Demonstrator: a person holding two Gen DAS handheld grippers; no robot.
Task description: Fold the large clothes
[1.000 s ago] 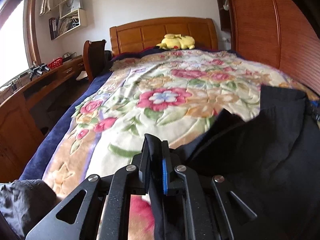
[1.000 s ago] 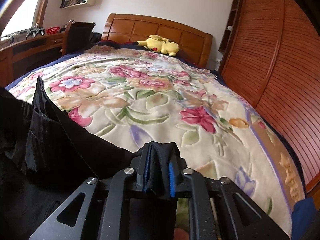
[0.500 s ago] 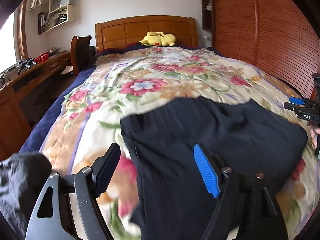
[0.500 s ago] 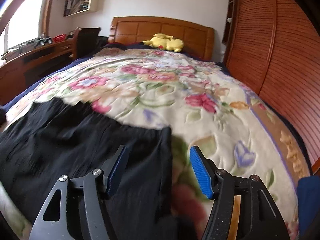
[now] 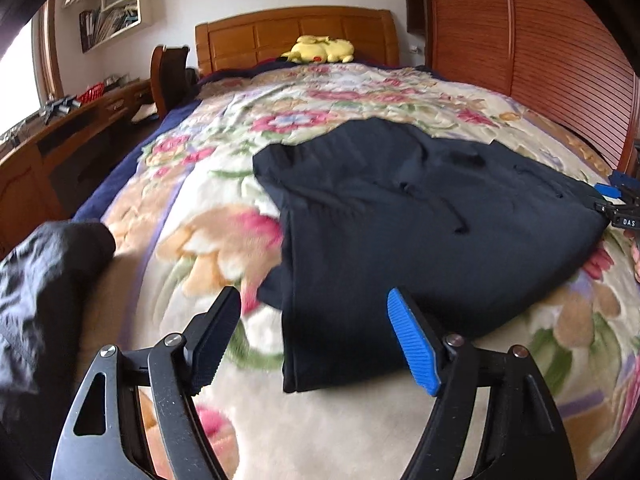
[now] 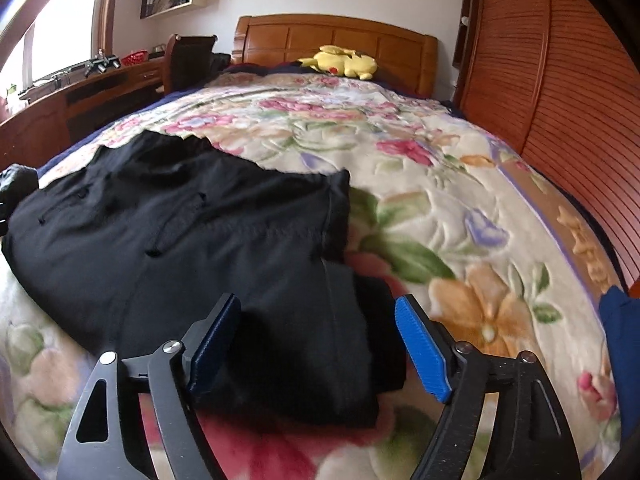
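A large black garment (image 5: 420,216) lies folded over on the floral blanket (image 5: 224,240), its near edge by both grippers. My left gripper (image 5: 316,340) stands open just short of the garment's left near corner, nothing between its pads. In the right wrist view the same black garment (image 6: 192,240) spreads to the left. My right gripper (image 6: 318,344) hovers over its right near corner, jaws still opening and clear of the cloth. The right gripper's tip (image 5: 618,200) also shows at the far right of the left wrist view.
A yellow plush toy (image 5: 320,50) rests by the wooden headboard (image 5: 296,32). A wooden desk (image 5: 60,128) and chair run along the left of the bed, a slatted wardrobe (image 6: 560,100) along the right. Dark crumpled cloth (image 5: 44,280) lies at the bed's near left.
Both grippers let go of the black garment and opened wide. The garment dropped flat onto the blanket. Both grippers drew back toward the foot of the bed.
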